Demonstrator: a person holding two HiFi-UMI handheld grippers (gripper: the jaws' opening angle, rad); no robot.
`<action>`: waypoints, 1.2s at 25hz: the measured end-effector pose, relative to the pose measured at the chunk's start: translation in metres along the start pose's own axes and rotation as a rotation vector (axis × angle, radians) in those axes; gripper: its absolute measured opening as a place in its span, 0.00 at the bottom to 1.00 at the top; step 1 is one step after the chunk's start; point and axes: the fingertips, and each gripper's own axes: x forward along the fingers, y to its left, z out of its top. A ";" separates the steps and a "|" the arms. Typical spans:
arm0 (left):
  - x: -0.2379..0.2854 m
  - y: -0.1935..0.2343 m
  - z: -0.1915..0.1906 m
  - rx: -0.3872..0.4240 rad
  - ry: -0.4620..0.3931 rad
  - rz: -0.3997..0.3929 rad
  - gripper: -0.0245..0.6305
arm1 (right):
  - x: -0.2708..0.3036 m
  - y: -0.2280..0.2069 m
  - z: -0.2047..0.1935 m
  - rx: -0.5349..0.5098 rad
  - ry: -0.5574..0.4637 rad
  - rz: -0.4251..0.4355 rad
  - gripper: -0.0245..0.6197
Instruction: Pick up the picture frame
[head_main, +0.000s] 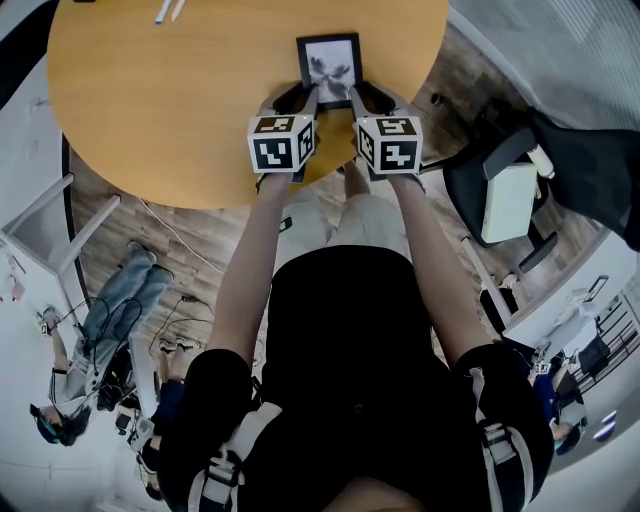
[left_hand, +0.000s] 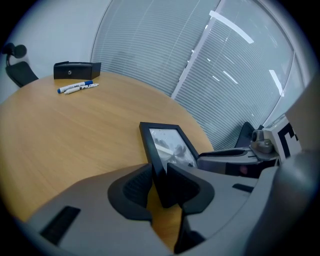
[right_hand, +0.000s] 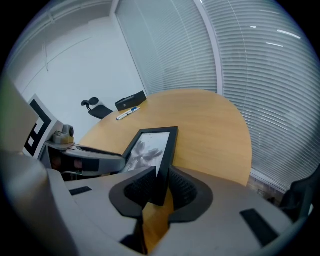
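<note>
A black picture frame (head_main: 330, 62) holding a grey, monochrome print is lying at upper centre of the head view, on the near part of a round wooden table (head_main: 150, 110), with its lower edge facing the person. The left gripper (head_main: 308, 97) is clamping the frame's lower left corner; in the left gripper view its dark ribbed pads (left_hand: 137, 187) are pressing on both sides of the black moulding. The right gripper (head_main: 355, 97) is gripping the lower right corner in the same way, jaws closed onto the frame's edge in the right gripper view. Whether the frame is resting fully on the wood or is already a little off it is not clear. The two marker cubes are sitting side by side just below the frame, with the person's bare forearms running down to the black top at lower centre. Two marker pens (head_main: 168, 10) are lying at the table's far edge, at the top left of the head view, next to a black box (left_hand: 76, 69) that is showing at upper left of the left gripper view. White slatted blinds (left_hand: 160, 55) are filling the wall behind the table. A black office chair (head_main: 478, 185) is standing off the table's right side.
</note>
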 end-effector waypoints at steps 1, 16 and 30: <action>-0.001 0.001 0.000 -0.002 -0.001 0.002 0.20 | 0.000 0.001 0.001 -0.002 0.000 0.000 0.17; -0.053 -0.036 0.042 0.052 -0.139 0.063 0.20 | -0.054 0.009 0.045 -0.047 -0.108 0.030 0.17; -0.147 -0.083 0.120 0.131 -0.394 0.139 0.19 | -0.143 0.038 0.128 -0.140 -0.344 0.085 0.18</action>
